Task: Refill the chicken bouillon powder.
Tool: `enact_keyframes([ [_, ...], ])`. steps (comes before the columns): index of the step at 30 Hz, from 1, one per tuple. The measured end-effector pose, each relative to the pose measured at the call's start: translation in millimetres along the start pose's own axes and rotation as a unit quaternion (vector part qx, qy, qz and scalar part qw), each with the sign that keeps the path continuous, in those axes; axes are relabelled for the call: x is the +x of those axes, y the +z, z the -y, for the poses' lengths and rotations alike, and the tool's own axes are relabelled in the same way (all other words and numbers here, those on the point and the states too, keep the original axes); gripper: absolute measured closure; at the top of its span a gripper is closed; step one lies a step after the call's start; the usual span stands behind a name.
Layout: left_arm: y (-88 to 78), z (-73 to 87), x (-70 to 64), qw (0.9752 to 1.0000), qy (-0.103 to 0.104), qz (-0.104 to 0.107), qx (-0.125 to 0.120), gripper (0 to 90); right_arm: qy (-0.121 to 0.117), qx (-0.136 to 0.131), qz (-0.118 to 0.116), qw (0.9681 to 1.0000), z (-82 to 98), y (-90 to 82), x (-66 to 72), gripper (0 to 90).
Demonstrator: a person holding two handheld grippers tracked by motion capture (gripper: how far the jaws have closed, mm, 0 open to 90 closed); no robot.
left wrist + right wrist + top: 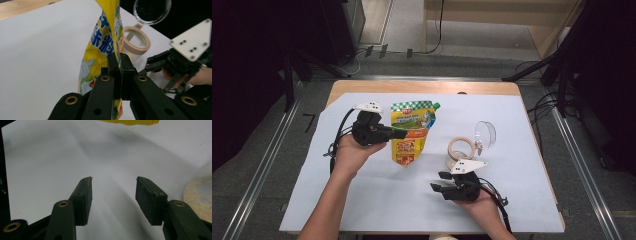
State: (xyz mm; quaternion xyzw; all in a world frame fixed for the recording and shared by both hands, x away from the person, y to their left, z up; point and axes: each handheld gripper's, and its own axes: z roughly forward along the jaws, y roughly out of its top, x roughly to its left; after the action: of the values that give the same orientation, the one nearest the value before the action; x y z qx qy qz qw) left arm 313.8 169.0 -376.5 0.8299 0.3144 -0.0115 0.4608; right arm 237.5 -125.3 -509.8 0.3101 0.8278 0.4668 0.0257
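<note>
Yellow spouted pouch (pixel 411 131) clamped in my left gripper (pixel 398 134); glass jar (pixel 460 152), lid open; right gripper (pixel 440 181) spread wide.

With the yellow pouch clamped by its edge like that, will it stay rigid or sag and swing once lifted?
The yellow pouch is a soft film bag, so it will probably sag and swing. The left gripper pinches only a thin edge, so it may twist. Its glossy surface could slip if the contents are heavy.

White sheet (pixel 377 195) on wood table (pixel 422 86), w/ black cables (pixel 544 107) nearby.
</note>
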Motion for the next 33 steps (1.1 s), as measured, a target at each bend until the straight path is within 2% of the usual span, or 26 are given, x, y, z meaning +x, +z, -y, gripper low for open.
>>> enact_keyframes([
  [2, 0.3, 0.0, -4.2, 0.9999, 0.003, 0.011, 0.001, 90.0, 0.007, -0.002, 0.001, 1.0, -0.3, 0.6, -1.0, 49.9],
  [4, 0.5, -0.6, -10.6, 0.9998, 0.013, 0.015, 0.003, 90.0, 0.005, -0.004, 0.008, 1.0, -0.4, 1.3, -2.0, 51.8],
  [9, 1.7, -3.9, -26.9, 0.9992, 0.024, 0.031, 0.007, 90.0, 0.01, -0.009, 0.017, 0.9998, -1.4, 3.7, -2.6, 55.1],
  [16, 1.6, -5.0, -44.3, 0.9978, 0.038, 0.051, 0.017, 90.0, -0.005, -0.001, 0.047, 0.9989, -2.8, 9.0, 1.5, 76.2],
  [18, 2.1, -6.3, -50.2, 0.9973, 0.042, 0.056, 0.02, 90.0, -0.012, -0.01, 0.06, 0.9981, -3.8, 9.9, 2.7, 82.2],
  [19, 2.6, -6.7, -52.8, 0.9971, 0.043, 0.059, 0.02, 90.0, -0.008, -0.014, 0.061, 0.998, -4.4, 10.3, 3.5, 83.3],
  [24, 3.7, -8.8, -64.8, 0.995, 0.043, 0.086, 0.029, 90.0, -0.029, -0.021, 0.069, 0.9969, -6.6, 15.3, 4.3, 81.5],
  [27, 4.0, -9.9, -68.9, 0.995, 0.042, 0.086, 0.028, 90.0, -0.063, -0.034, 0.077, 0.9945, -6.8, 16.4, 7.0, 80.5],
  [29, 4.0, -9.7, -68.7, 0.9947, 0.038, 0.092, 0.027, 90.0, -0.073, -0.043, 0.067, 0.9942, -7.7, 16.2, 11.2, 75.2],
  [32, 1.0, -10.6, -69.0, 0.9946, 0.032, 0.096, 0.024, 90.0, -0.08, -0.047, 0.068, 0.9934, -8.4, 16.1, 14.2, 77.3],
  [33, 0.0, -11.2, -69.6, 0.9946, 0.03, 0.097, 0.023, 90.0, -0.084, -0.05, 0.075, 0.9924, -8.5, 16.5, 14.8, 78.5],
])
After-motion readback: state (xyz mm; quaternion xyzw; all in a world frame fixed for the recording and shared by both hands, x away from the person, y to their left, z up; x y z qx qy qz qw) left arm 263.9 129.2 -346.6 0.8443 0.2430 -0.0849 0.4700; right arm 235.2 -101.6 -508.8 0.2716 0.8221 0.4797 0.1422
